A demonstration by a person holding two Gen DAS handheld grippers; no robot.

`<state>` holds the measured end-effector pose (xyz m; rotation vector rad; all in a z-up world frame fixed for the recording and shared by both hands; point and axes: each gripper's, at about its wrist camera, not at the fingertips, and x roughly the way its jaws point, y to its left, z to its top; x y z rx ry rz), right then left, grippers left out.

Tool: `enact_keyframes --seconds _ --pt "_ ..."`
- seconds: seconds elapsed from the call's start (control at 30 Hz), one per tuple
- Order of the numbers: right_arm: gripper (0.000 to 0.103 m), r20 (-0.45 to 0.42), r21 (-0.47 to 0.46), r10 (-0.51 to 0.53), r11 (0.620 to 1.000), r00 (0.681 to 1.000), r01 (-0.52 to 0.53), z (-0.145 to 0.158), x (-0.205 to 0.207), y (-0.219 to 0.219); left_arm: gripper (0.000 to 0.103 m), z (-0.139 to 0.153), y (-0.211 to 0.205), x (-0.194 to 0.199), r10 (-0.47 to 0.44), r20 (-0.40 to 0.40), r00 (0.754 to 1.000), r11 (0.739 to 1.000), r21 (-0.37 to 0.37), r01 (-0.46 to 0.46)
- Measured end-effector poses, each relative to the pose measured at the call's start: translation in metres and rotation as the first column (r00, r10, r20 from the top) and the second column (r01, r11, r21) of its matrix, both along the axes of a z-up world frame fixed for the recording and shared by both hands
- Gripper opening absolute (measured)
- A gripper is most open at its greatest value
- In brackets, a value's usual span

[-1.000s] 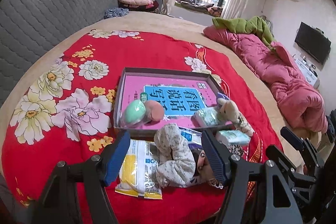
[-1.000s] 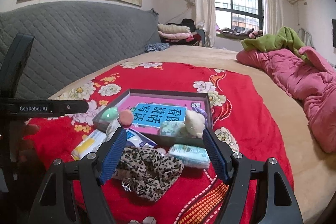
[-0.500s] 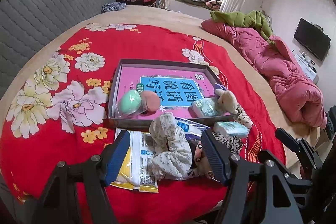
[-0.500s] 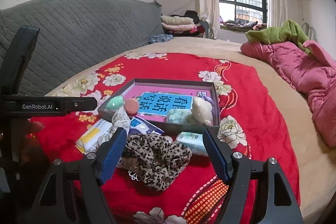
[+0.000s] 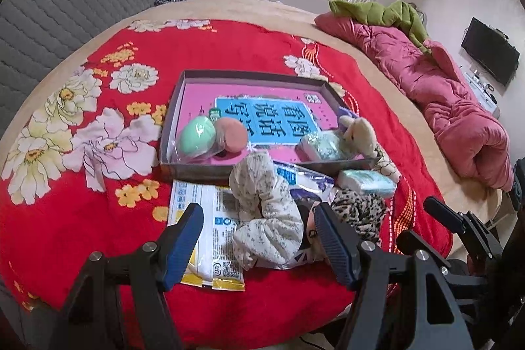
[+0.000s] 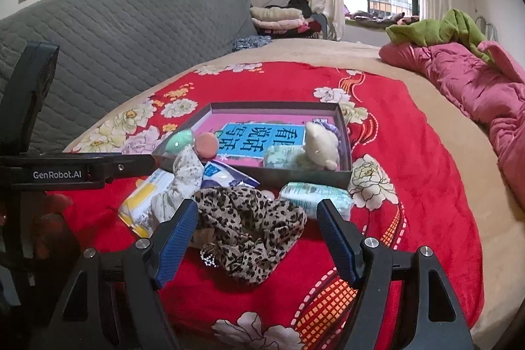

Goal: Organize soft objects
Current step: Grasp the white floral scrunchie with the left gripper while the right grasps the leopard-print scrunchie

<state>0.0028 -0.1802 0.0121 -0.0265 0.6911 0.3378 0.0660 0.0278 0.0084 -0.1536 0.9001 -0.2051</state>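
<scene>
Red bedding carries the floral cloth point(image 5: 269, 218) at 6 o'clock of the tray point(image 5: 249, 75), framed by the wide-open, empty left gripper point(image 5: 254, 246); the packet point(image 5: 210, 238) beneath risks being pinched too, while the right gripper point(image 6: 256, 238) gapes over the leopard cloth point(image 6: 249, 228).

The left hand-held gripper point(image 5: 257, 240) hangs wide open over a floral cloth point(image 5: 265, 212) beside the tray point(image 5: 170, 133) on the bed point(image 5: 82, 202).

Red blanket point(image 5: 256, 54), white and yellow flowers. Grey box point(image 5: 183, 166), pink and blue book point(image 5: 265, 110) inside. Leopard-print cloth point(image 6: 249, 225). Cream floral cloth point(image 5: 269, 212). Green sponge point(image 5: 197, 136), peach sponge point(image 5: 233, 135). Blue gripper pads point(image 6: 177, 238).
</scene>
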Motion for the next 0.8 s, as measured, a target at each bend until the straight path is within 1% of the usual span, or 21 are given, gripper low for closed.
enact_keyframes --seconds 0.27,0.47,0.8 --pt "0.076 -0.050 -0.004 0.021 1.000 0.999 -0.021 -0.018 0.007 0.006 0.070 -0.015 -0.006 0.003 -0.019 -0.036 0.999 1.000 0.001 0.019" --pt "0.076 -0.066 -0.001 0.035 0.999 0.997 -0.036 -0.025 0.010 0.007 0.070 -0.026 -0.010 0.007 -0.025 -0.060 0.998 1.000 0.006 0.025" --pt "0.076 -0.125 0.021 0.025 1.000 0.992 -0.023 -0.041 0.021 0.004 0.070 -0.040 -0.012 0.012 -0.020 -0.093 0.995 1.000 0.006 0.020"
